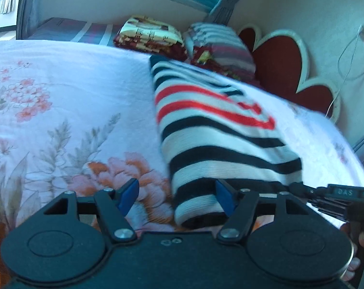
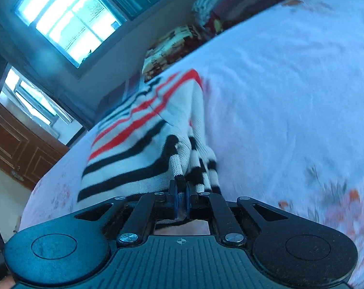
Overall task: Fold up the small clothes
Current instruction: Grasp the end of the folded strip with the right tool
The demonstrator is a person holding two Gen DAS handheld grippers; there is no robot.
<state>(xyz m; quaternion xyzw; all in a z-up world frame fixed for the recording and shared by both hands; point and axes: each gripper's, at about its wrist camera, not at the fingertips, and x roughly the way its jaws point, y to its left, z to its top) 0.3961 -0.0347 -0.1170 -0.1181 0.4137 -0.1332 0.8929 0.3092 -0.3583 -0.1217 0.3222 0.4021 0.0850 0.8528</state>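
A striped knit sweater (image 1: 220,130), white with black and red bands, lies folded into a long strip on the floral bedsheet (image 1: 61,101). My left gripper (image 1: 177,195) is open with blue pads; the sweater's near end lies between its fingers, against the right pad. The right gripper shows at the right edge of the left wrist view (image 1: 300,187), at the sweater's near right corner. In the right wrist view my right gripper (image 2: 181,192) is shut on the sweater's near edge (image 2: 177,168); the sweater (image 2: 133,144) stretches away from it.
Folded patterned blankets (image 1: 150,33) and a striped pillow (image 1: 220,45) lie at the bed's far edge. A red heart-shaped headboard (image 1: 285,67) stands at the right. A window (image 2: 68,19) and a wooden door (image 2: 15,149) are beyond the bed.
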